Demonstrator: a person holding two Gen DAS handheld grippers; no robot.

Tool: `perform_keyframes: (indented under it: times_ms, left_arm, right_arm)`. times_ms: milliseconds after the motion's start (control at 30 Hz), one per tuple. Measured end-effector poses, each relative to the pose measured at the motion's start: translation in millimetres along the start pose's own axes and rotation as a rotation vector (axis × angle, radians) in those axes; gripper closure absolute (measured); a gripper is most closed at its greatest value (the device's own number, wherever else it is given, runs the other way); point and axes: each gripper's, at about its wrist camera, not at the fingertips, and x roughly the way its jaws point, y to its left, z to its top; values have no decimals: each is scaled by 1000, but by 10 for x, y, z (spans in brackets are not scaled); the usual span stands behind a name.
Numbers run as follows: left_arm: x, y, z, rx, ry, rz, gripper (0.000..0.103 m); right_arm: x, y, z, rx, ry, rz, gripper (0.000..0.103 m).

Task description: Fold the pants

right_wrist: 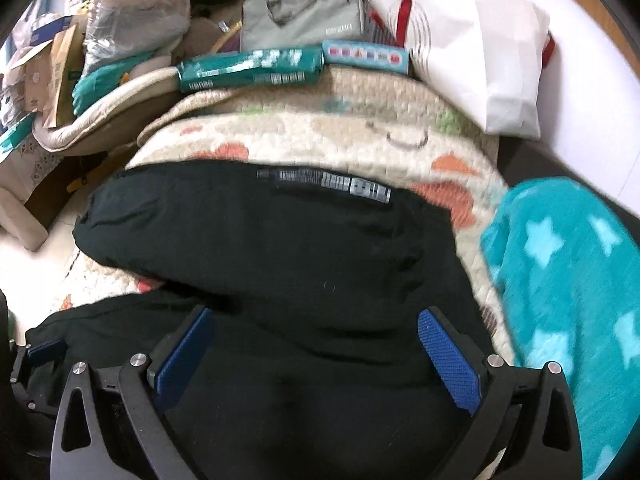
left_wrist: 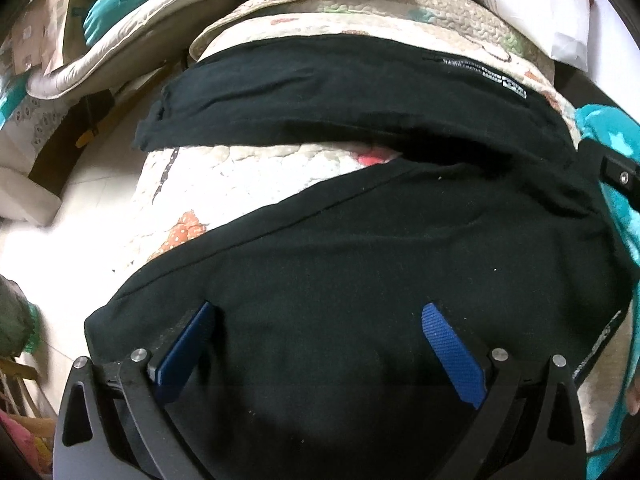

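Observation:
Black pants (left_wrist: 360, 240) lie spread on a cream quilt (left_wrist: 224, 176) with printed animals. The two legs run to the left and fork apart; the far leg (left_wrist: 320, 96) carries a white printed label. My left gripper (left_wrist: 320, 312) is open and empty, its blue pads just above the near leg. My right gripper (right_wrist: 316, 316) is open and empty over the pants (right_wrist: 280, 240) near where the legs join. Part of the right gripper shows at the right edge of the left wrist view (left_wrist: 616, 172). The left gripper's blue tip shows at the lower left of the right wrist view (right_wrist: 44, 350).
A teal blanket with pale stars (right_wrist: 568, 280) lies right of the pants. A green paper pack (right_wrist: 248, 70), a white bag (right_wrist: 492, 60) and a grey bag (right_wrist: 300, 16) crowd the quilt's far edge. The floor (left_wrist: 60, 248) and boxes are to the left.

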Motion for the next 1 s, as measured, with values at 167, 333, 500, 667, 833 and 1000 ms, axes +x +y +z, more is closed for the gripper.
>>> perform_keyframes:
  times_ms: [167,333,500,667,833,1000]
  left_arm:
    - [-252,195,123,-54,-46,-34,15]
    - [-643,306,379,-36,-192,17,15]
    - [-772,492,711,-21,-217,20,15]
    - [-626,973,1065,-64,-213,105,15]
    - [-395,1270,1247,-128,-181,147,15]
    - [-154,1314,1316,-136,-148,159,15]
  right_arm:
    - [-508,-33,217,-7,-225,-17,0]
    - [-580,-52,722,-86,-178,6,0]
    - [-224,-217,1079,-99,-52,22,0]
    - [83,-448,1279,-51,-5,34,0]
    - [450,-583,1348,20,48,54,0]
    - [807,-515,1287,26,118,80,0]
